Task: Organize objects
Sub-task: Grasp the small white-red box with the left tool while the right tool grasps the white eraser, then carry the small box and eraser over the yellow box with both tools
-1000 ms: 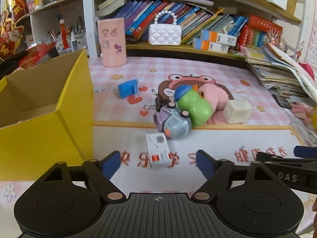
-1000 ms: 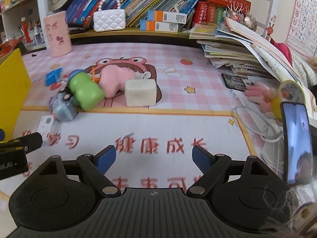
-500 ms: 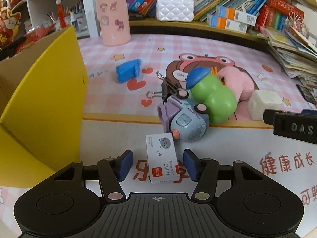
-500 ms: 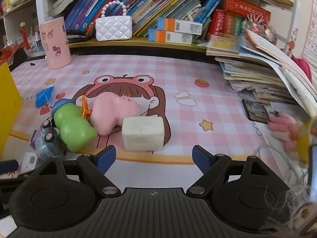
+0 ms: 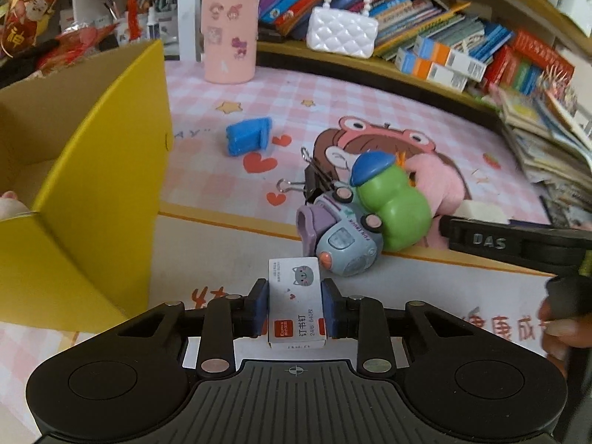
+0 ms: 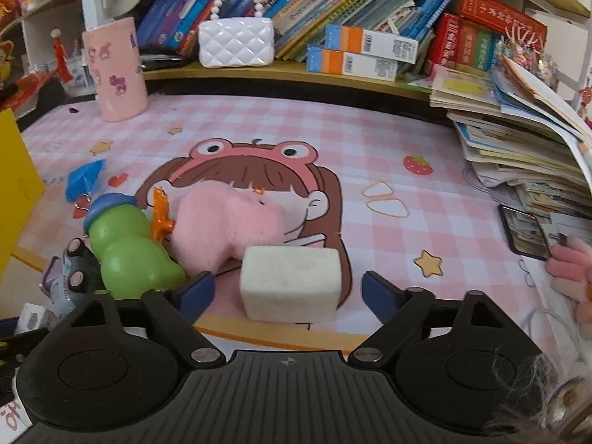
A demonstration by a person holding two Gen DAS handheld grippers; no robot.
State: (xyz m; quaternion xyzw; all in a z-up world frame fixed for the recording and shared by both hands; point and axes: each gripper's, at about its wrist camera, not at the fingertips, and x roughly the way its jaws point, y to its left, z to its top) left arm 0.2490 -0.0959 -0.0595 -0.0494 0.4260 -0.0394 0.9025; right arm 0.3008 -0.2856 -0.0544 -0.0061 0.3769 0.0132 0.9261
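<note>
Staple box (image 5: 296, 307) is pinched in the left gripper (image 5: 295, 309), just right of the yellow bin (image 5: 107, 185). Lift straight, keep squeezing. Right gripper (image 6: 286, 292) gapes around the sponge (image 6: 290, 283).

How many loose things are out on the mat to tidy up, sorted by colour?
Blue: 1, the blue block
Green: 1, the green toy
Pink: 1, the pink plush
White: 2, the white sponge block and the staple box
Grey-purple: 1, the toy car
Black: 1, the binder clip
Total: 7
</note>
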